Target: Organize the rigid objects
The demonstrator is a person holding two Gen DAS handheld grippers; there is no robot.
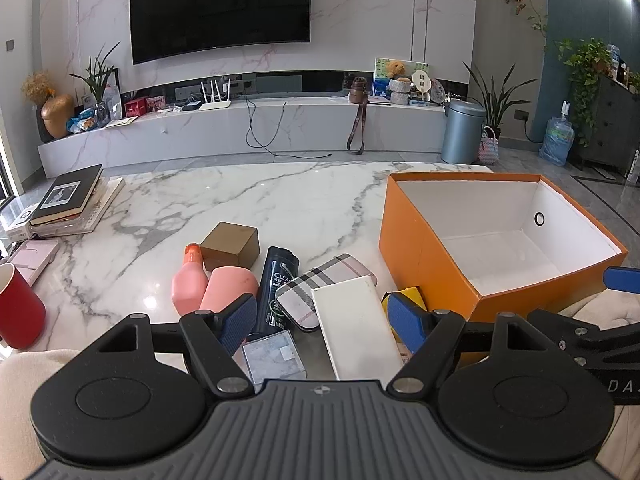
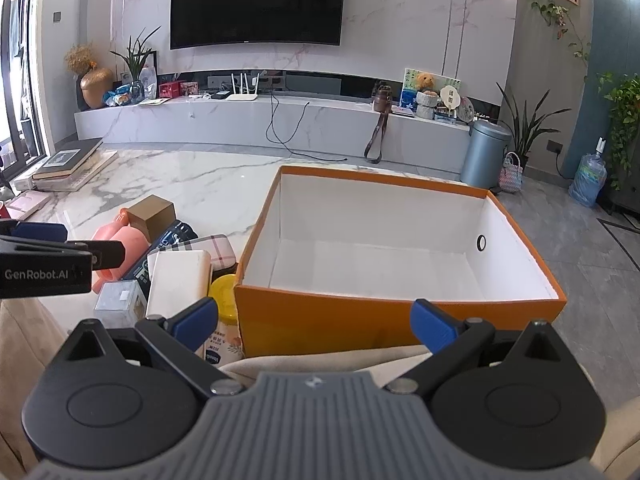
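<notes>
An open orange box [image 1: 424, 256] with a white, empty inside stands on the marble table at the right; it also fills the right wrist view [image 2: 320, 320]. Left of it lies a pile: a pink bottle [image 1: 190, 284], a pink cylinder [image 1: 230, 286], a brown box [image 1: 230, 245], a dark Clear shampoo bottle [image 1: 278, 284], a plaid case [image 1: 320, 284], a white flat box [image 1: 356, 332], a small clear box [image 1: 274, 356] and a yellow-lidded jar [image 2: 224, 294]. My left gripper [image 1: 326, 322] is open above the pile, empty. My right gripper [image 2: 314, 326] is open before the orange box, empty.
A red cup [image 1: 18, 308] stands at the table's left edge. A stack of books [image 1: 70, 200] and a pink flat box [image 1: 34, 258] lie at the far left. A cream cushion [image 2: 320, 356] lies below the grippers. A TV wall and a grey bin [image 1: 462, 132] are behind.
</notes>
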